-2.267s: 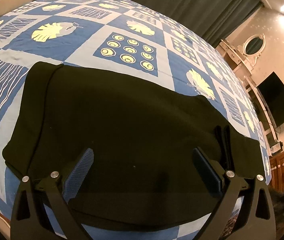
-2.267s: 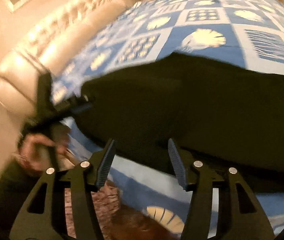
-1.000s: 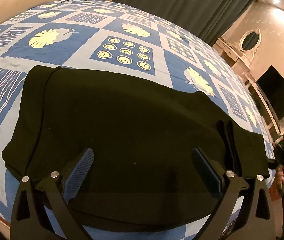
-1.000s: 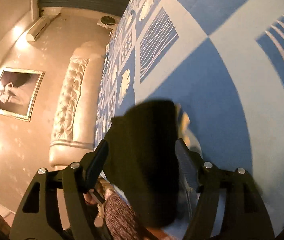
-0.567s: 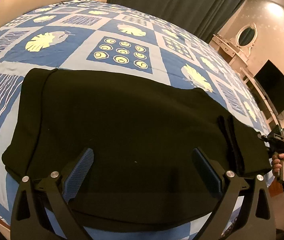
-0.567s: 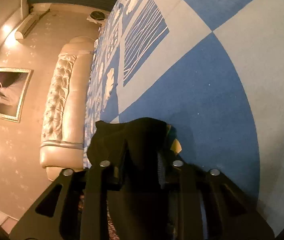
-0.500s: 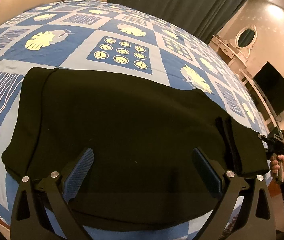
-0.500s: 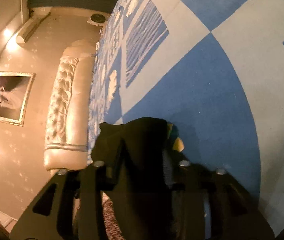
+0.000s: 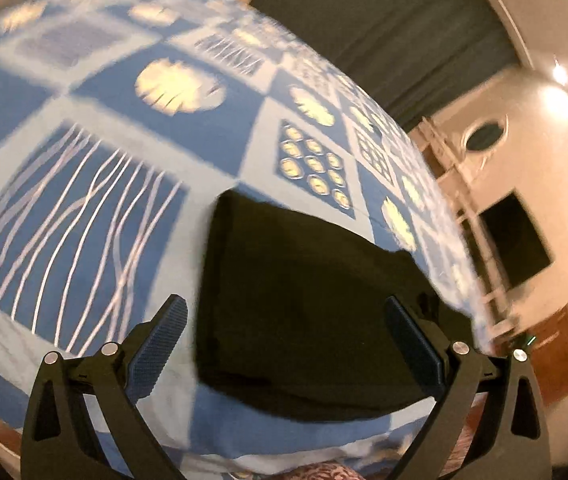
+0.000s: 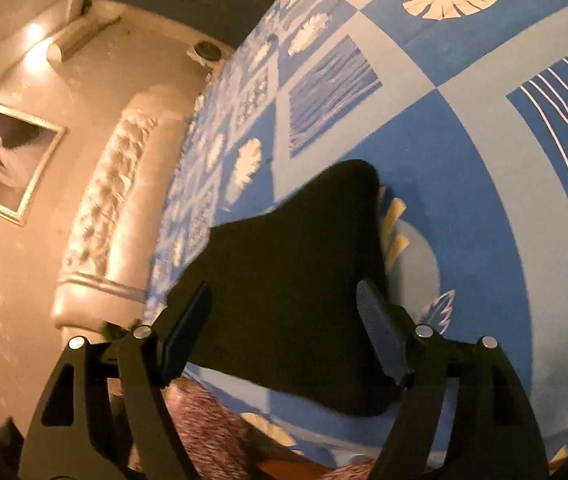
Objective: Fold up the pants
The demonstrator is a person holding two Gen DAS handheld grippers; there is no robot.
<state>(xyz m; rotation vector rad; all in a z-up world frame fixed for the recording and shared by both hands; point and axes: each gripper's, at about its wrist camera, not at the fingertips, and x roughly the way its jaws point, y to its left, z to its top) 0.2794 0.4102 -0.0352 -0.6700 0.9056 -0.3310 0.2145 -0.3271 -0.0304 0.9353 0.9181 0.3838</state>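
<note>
- Blue patchwork bedspread (image 9: 212,168) covers one bed; one dark curtain (image 9: 384,20), one oval mirror (image 9: 486,135) and one black screen (image 9: 516,240) stand beyond it, one framed picture (image 10: 2,160) above one tufted headboard (image 10: 116,208).
- One pair of black pants (image 9: 308,304) lies folded near the bed's front edge.
- Left gripper (image 9: 284,344): jaws wide apart, gripping nothing.
- Right gripper (image 10: 284,320): jaws just opened, straddling the pants' end without pressing it.
</note>
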